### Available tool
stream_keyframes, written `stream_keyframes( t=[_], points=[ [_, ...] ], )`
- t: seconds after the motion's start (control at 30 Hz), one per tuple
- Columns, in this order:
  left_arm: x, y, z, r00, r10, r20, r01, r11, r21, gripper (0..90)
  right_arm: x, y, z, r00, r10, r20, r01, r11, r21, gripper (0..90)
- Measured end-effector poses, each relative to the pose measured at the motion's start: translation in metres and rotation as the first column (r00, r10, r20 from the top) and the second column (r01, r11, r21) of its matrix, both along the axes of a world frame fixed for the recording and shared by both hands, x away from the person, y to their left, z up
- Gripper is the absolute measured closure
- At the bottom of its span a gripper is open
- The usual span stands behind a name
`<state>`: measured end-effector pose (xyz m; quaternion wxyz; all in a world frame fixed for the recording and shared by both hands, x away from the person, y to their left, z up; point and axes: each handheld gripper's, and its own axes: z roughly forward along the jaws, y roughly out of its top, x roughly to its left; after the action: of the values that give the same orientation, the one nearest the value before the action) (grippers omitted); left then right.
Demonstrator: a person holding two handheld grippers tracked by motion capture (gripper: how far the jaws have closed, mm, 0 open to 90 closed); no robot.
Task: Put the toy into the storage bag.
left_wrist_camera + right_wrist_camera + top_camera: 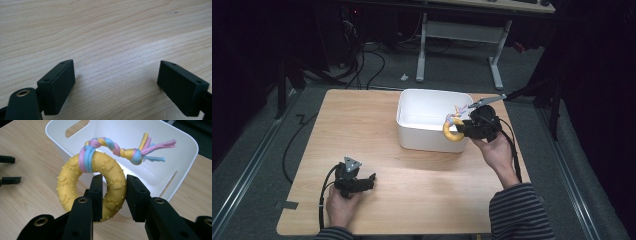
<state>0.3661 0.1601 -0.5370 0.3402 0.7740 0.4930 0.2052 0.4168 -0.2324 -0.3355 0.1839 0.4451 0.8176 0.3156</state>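
1. The right gripper (pixel 113 195) clamps a yellow ring toy (pixel 75 182) just above the white bin's (pixel 432 136) near rim
2. The left gripper (pixel 362 181), jaws spread, rests on the bench (pixel 422 185) well apart from the bin

A: Right gripper view status?
B: right gripper (pixel 114 196) clamped on the yellow ring toy (pixel 75 173): one jaw through the hole, the other outside the rim.
A: Toy details?
B: Paw-print bumps, with a braided rope (pixel 110 145) in pink, blue and yellow knotted round the top.
A: Position?
B: Held over the near wall of the white bin (pixel 175 152), above the wooden tabletop (pixel 27 187).
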Motion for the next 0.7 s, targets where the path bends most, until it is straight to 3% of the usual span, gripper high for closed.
stream_keyframes(
  t=[0.7],
  points=[
    [0.000, 0.000, 0.000, 1.0000, -0.002, 0.000, 0.002, 1.0000, 0.001, 14.9, 0.039, 0.018, -0.003, 0.9986, -0.049, -0.018, 0.048, 0.9987, -0.014, 68.3]
  ],
)
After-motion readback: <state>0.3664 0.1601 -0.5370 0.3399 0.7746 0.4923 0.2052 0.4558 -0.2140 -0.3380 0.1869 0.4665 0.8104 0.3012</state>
